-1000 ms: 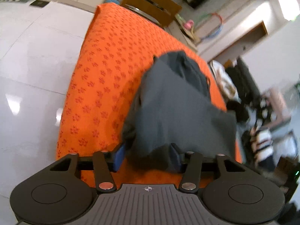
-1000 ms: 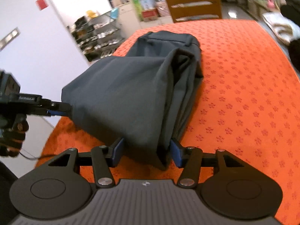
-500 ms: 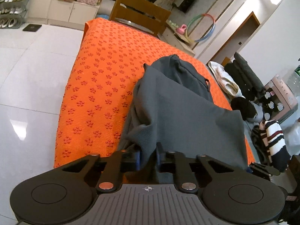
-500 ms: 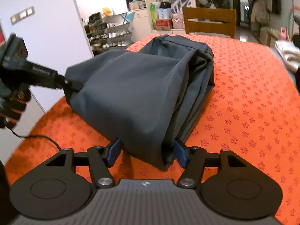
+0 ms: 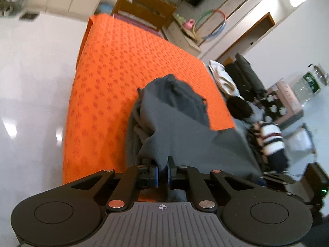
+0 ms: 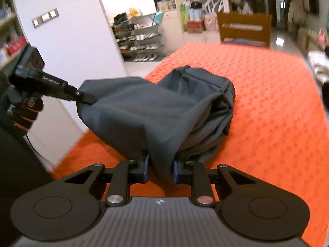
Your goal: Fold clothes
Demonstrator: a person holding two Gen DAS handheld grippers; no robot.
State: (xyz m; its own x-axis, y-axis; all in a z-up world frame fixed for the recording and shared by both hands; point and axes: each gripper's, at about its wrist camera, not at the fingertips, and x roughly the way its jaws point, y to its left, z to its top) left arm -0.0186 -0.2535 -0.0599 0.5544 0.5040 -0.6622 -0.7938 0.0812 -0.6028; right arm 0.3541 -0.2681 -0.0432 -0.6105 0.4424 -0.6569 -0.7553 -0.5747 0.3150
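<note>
A dark grey garment [image 5: 172, 119] lies bunched on the orange flower-patterned table [image 5: 107, 78]. My left gripper [image 5: 162, 173] is shut on one near corner of it and holds that corner lifted. In the right wrist view the same garment [image 6: 156, 111] stretches between both grippers. My right gripper [image 6: 159, 169] has its jaws closed in on the other near corner, with cloth pinched between them. The left gripper [image 6: 86, 99] shows at the left of that view, clamped on the cloth's edge above the table's side.
A wooden chair [image 5: 144, 6] stands at the table's far end, also in the right wrist view [image 6: 244, 28]. Clothes and bags [image 5: 267, 135] are piled on the floor to the right. Shoe shelves [image 6: 139, 39] and a white wall [image 6: 67, 37] stand at the left.
Both grippers have closed on the garment's near corners; the left closed first, the right in the last half second. The near edge is lifted and pulled toward me.
</note>
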